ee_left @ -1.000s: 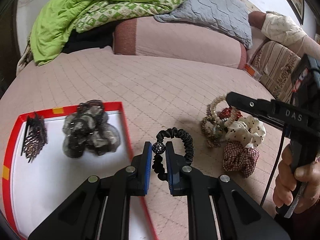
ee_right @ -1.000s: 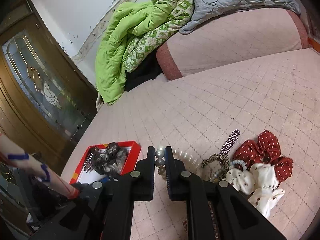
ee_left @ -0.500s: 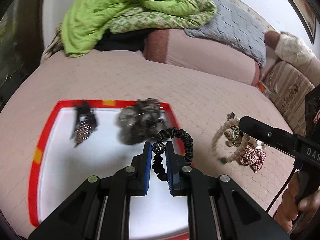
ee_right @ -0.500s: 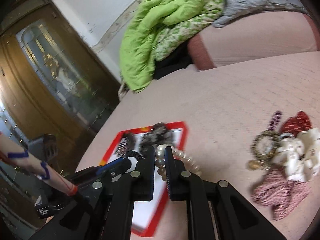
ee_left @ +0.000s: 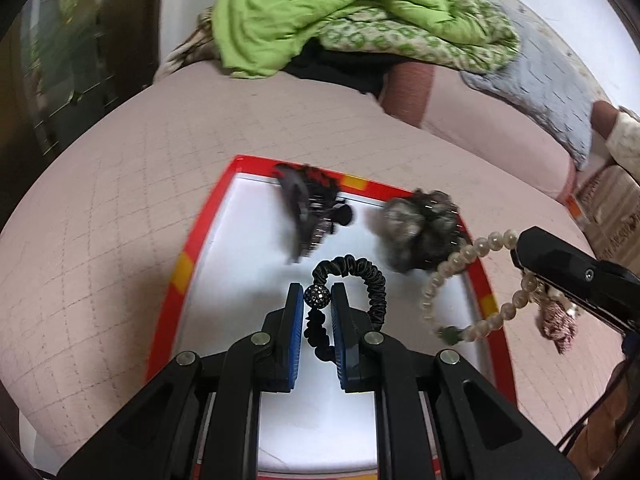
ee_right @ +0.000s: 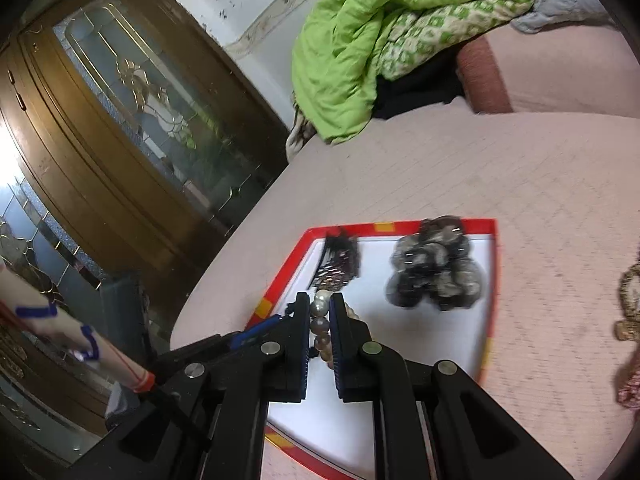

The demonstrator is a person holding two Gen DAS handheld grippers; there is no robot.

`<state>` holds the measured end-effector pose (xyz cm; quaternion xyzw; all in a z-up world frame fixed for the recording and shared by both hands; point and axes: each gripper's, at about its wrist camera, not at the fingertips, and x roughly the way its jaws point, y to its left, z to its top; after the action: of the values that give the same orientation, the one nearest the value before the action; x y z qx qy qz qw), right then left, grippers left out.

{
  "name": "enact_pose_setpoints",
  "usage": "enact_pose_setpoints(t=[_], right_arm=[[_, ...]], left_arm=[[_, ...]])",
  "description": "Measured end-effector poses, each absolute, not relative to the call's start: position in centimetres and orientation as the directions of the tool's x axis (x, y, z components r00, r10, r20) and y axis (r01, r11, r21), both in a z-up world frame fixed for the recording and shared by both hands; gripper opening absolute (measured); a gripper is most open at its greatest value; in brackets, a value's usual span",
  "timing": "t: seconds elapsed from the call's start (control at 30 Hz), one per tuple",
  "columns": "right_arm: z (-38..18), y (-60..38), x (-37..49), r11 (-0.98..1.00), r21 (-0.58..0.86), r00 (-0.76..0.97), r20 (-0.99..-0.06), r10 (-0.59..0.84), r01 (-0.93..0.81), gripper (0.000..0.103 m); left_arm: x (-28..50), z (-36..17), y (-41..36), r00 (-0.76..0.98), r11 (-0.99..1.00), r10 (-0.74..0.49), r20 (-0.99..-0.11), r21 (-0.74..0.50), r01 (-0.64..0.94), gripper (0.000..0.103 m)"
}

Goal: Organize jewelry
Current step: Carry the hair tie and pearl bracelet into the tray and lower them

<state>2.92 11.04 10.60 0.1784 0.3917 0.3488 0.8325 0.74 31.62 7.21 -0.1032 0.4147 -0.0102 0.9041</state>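
While its blue-padded jaws pinch a rhinestone bead, the left gripper (ee_left: 317,306) holds a black hair tie (ee_left: 362,280) above the white floor of the red-rimmed tray (ee_left: 192,254). The right gripper (ee_right: 320,322) clamps a pearl bracelet (ee_left: 460,264), whose loop dangles over the tray's right rim. Both pieces appear to be in the delivery step, carried but not set down. Next, each gripper likely needs to lower and part its jaws over bare tray floor. A dark hair clip (ee_left: 306,210) and a grey scrunchie (ee_left: 420,226) fill the far end, so the near half offers the open room. The bracelet hangs close to the rim and could snag there. A loose pile of accessories (ee_right: 630,308) waits on the pink quilted bed (ee_left: 100,220).
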Motion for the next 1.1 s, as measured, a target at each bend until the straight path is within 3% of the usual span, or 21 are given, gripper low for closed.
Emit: enact_pose_setpoints(t=[0.4, 1.1], right_arm=[[8.5, 16.2, 5.7, 0.692, 0.583, 0.401, -0.564, 0.722, -0.426, 0.010], [5.0, 14.3, 7.0, 0.814, 0.462, 0.442, -0.684, 0.580, -0.352, 0.011]], left_arm=[[2.4, 5.2, 33.9, 0.615, 0.976, -0.013, -0.788, -0.143, -0.163, 0.013], [4.2, 3.6, 34.4, 0.581, 0.970, 0.000, -0.814, -0.141, -0.199, 0.013]])
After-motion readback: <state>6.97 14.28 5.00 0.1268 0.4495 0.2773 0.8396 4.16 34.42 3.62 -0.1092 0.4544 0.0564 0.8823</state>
